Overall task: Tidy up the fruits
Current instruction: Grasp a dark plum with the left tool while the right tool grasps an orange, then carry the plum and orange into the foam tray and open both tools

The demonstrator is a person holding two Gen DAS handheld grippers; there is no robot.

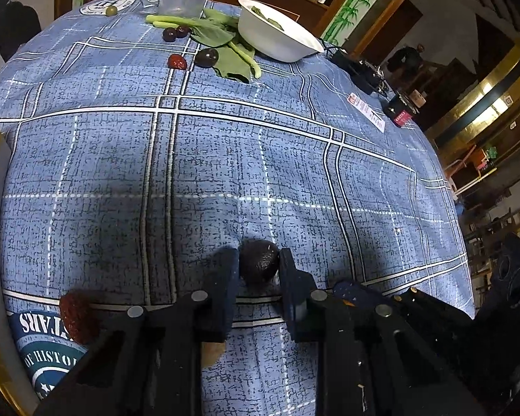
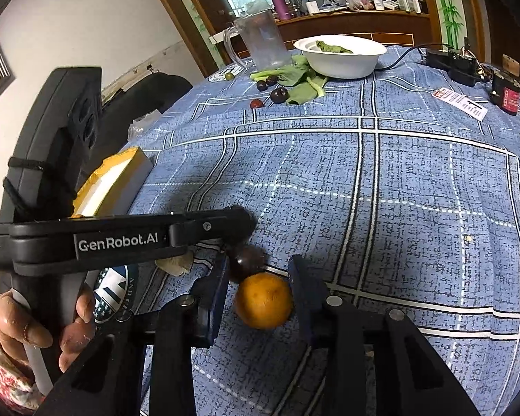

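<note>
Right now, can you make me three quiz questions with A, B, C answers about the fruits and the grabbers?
1. Where is the white bowl?
A. at the far end of the table, beside the leafy greens
B. under the orange
C. on the floor

2. What colour is the fruit between the right gripper fingers?
A. green
B. orange
C. pink

3. What is the left gripper doing?
A. hanging wide open in the air
B. closed around a dark plum
C. holding the clear jug

Answers: 1 A, the bowl sits far off with greens next to it. 2 B, an orange lies between the spread fingers. 3 B, both fingers press the plum's sides.
</note>
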